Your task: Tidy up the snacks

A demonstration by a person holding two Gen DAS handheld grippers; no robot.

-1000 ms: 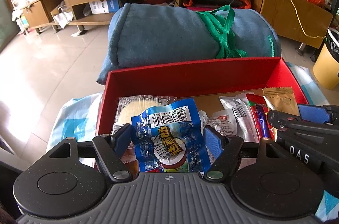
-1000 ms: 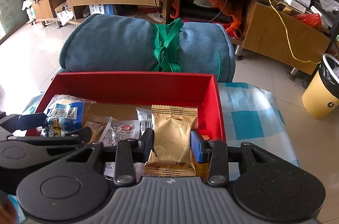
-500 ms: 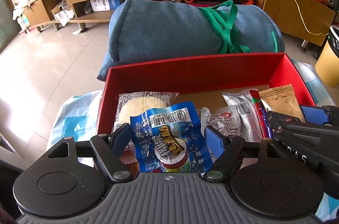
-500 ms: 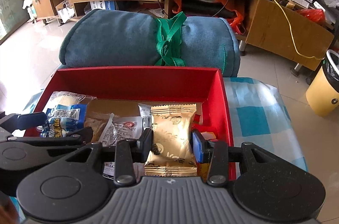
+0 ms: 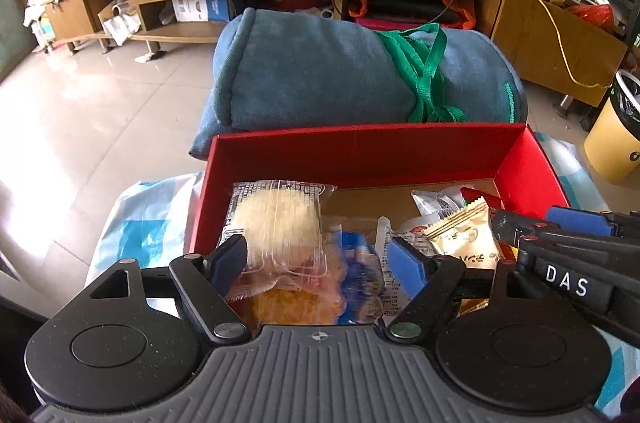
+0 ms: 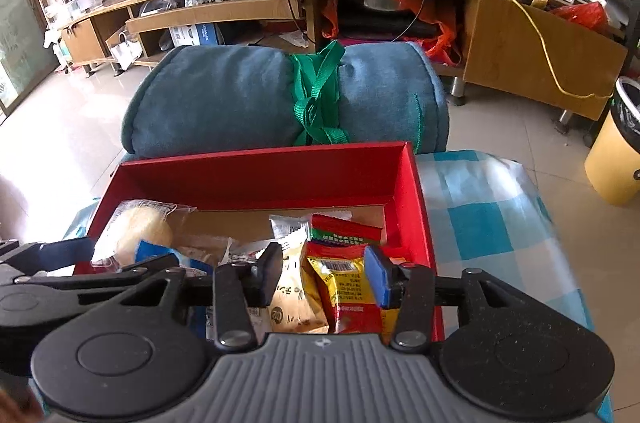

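L tongs [image 5: 320, 263]: jaws opening, pads spread. The blue snack pack [image 5: 356, 275] that stood upright in their pinch a sec ago has dropped out; it shows blurred between the pads, touching neither, over an orange-filled clear pack [image 5: 292, 303]. Clear rice-cracker pack [image 5: 280, 219] lies just beside the L pad, at the box's L wall.

R tongs [image 6: 324, 275]: jaws opening, pads apart. The gold pastry pack [image 6: 290, 297] they pinched upright earlier is let go; it now lies tilted low by the L pad, not pressed. A yellow-red pack [image 6: 348, 287] shows between the pads where the gold one hid it before; contact w/ the R pad cannot be told. Red-green stick pack [image 6: 344, 229] lies beyond, toward the far wall.

All snacks sit in the red box [image 5: 360, 159], crowded at the near half. Far half of the cardboard floor is bare: open room there. R tongs sit close to the box's R wall; L tongs' pad is near the L wall. The two tongs stand side by side, nearly touching.

Box rests on a blue-white check cloth [image 6: 480, 219] over the counter; cloth free to the R. Rolled blue blanket [image 5: 320, 79] w/ green strap [image 5: 428, 71] lies just beyond the far wall. Yellow bin [image 6: 612, 159] stands well apart on the floor, R.
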